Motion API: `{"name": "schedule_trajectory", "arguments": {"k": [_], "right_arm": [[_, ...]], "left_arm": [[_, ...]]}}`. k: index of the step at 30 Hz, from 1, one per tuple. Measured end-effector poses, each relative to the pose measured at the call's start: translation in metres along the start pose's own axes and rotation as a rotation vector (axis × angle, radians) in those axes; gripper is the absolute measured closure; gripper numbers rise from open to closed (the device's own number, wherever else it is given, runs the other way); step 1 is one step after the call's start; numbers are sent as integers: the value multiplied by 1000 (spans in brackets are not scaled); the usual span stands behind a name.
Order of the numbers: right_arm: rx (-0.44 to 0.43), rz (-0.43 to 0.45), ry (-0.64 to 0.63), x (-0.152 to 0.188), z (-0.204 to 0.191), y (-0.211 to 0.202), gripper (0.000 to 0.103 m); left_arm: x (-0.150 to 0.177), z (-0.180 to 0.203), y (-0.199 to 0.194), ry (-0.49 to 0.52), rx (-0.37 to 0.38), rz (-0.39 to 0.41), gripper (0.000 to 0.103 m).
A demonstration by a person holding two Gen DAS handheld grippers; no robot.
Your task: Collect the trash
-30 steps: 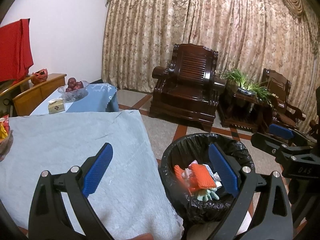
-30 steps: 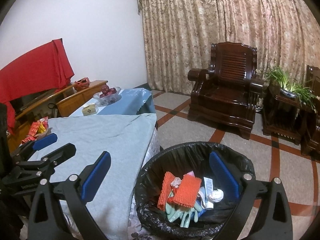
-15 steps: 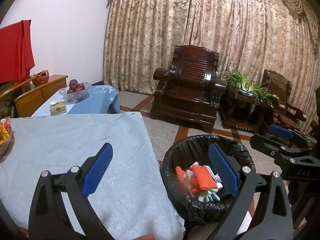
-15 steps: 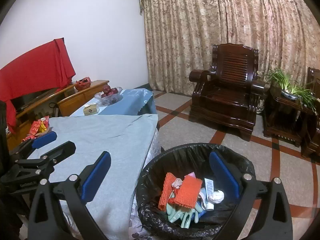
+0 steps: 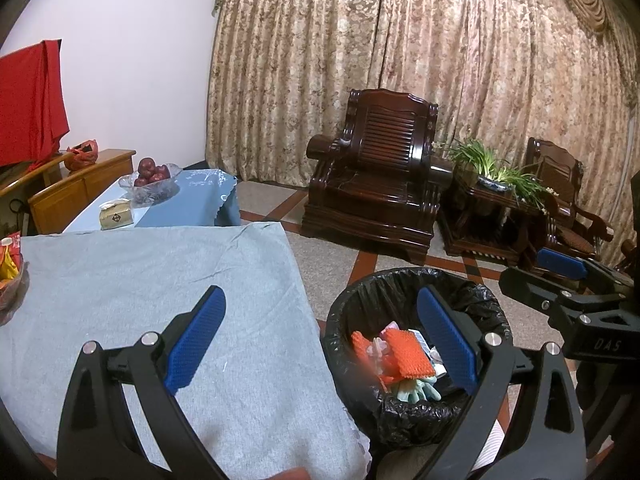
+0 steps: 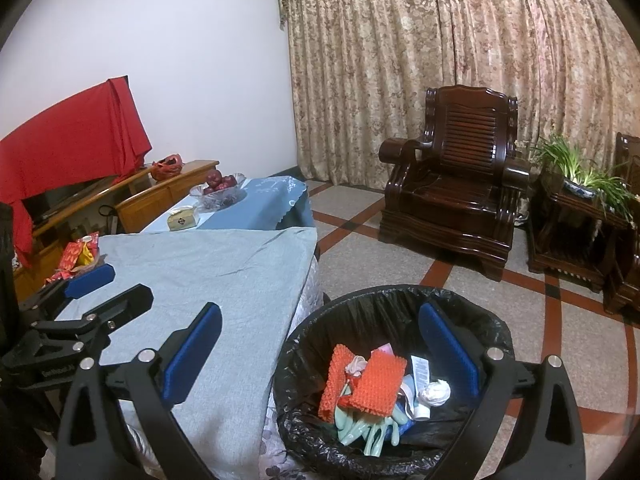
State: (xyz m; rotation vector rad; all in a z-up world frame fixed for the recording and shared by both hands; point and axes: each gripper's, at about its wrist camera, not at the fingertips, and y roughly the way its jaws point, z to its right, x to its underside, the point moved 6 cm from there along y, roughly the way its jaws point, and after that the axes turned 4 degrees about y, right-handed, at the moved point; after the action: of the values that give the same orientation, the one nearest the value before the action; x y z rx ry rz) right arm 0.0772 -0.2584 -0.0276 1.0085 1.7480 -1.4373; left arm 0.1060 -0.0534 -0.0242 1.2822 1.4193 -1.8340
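Step in hand, by my reading: between pickups, or near the end. Both tools are empty and the grey cloth shows no loose trash.

- Snack packets (image 6: 76, 258), one heap, count unclear — at nine o'clock in the right wrist view, on the far left edge of the table (image 6: 224, 276). Possibly the last thing to collect, though I cannot tell whether they are trash.
- Left gripper (image 5: 320, 342), one — fingers spread wide, nothing between them; it hangs over the table's right edge, with the bin under its right finger.
- Tissue box (image 5: 116, 214), one, and fruit bowl (image 5: 152, 178), one — at ten o'clock on the blue-covered side table beyond.
- Bin (image 6: 400, 296), one, black-lined, on the floor touching or just beside the table's corner — at five o'clock in the left wrist view. Inside it: two orange knitted pieces (image 6: 376, 384), pale green gloves (image 6: 360, 432) (number hidden), one white tube (image 6: 420, 372), one crumpled white wad (image 6: 434, 392).
- Right gripper (image 6: 320, 352), one — likewise gaping and empty, above the bin's mouth.
- Armchairs, two; potted plant, one — at one to three o'clock, not task items.

Next move, as I judge it: a sweep to nine o'clock to check the packets, then a wide grasp on anything crumpled there.
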Motion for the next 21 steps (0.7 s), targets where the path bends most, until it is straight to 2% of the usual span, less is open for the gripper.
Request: {"name": "schedule_trajectory", "arguments": {"k": [21], "right_arm": [[-1, -1, 1, 0, 0, 0, 6]], "left_arm": [[0, 0, 0, -1, 0, -1, 9]]}}
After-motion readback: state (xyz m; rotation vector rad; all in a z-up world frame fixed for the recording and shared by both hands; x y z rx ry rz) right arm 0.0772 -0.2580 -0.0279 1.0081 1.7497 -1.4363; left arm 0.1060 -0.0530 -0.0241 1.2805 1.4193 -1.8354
